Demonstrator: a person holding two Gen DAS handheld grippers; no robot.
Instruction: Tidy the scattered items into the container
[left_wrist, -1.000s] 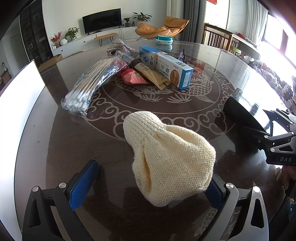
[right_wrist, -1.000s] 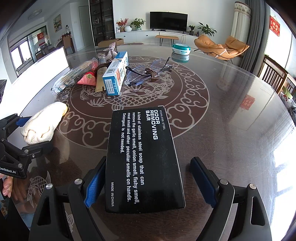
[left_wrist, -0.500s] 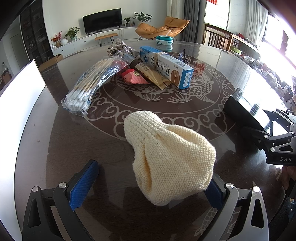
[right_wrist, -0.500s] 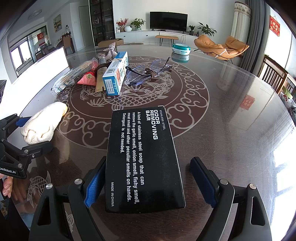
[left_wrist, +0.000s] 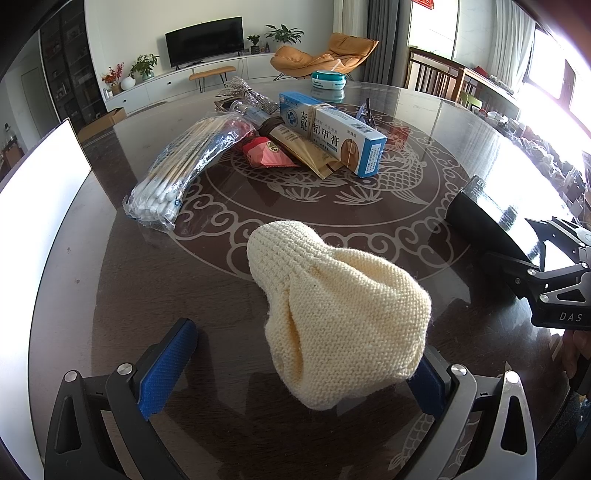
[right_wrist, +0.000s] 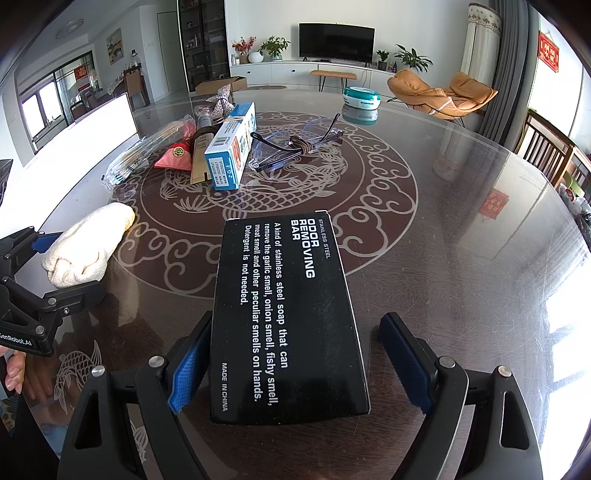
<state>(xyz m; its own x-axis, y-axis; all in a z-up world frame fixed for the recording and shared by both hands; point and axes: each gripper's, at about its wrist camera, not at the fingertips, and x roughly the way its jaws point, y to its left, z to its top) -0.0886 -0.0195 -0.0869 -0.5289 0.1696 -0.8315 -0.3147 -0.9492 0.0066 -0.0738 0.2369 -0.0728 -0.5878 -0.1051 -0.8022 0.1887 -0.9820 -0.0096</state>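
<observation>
While the black soap box (right_wrist: 288, 314) is lying flat on the tabletop (right_wrist: 461, 229) with its long axis running straight out along your right gripper (right_wrist: 293, 365), you are framing its near end between jaws standing wide. The left pad (right_wrist: 186, 369) is sitting just beside the box's left edge, possibly touching it; the right pad (right_wrist: 402, 363) is standing clearly apart from the right edge. Nothing is being pressed, so the box is not being held.

Taking the box as the landmark: the cream knitted piece (left_wrist: 340, 310) is lying to its left, near end between the jaws of your left gripper (left_wrist: 299, 373), long axis running away from you and slightly leftward. That gripper is also standing wide, with the left pad (left_wrist: 168, 367) well off the fabric; the right pad is mostly hidden behind the knit, so contact there cannot be told, but no grip is showing.

Beyond the box, on its far-left side, the remaining clutter is sitting together: blue ointment carton (right_wrist: 232, 147), cotton swab pack (left_wrist: 184, 166), red sachet (right_wrist: 173, 157), glasses (right_wrist: 291, 147). The white slab (right_wrist: 74, 144) at the tabletop's far-left edge is possibly the container's wall; I cannot tell for certain.

Judgement: each hand is nearer its own item, and both items are lying lengthwise in line with the jaws, so closing across the short width is looking like the next requirement.
</observation>
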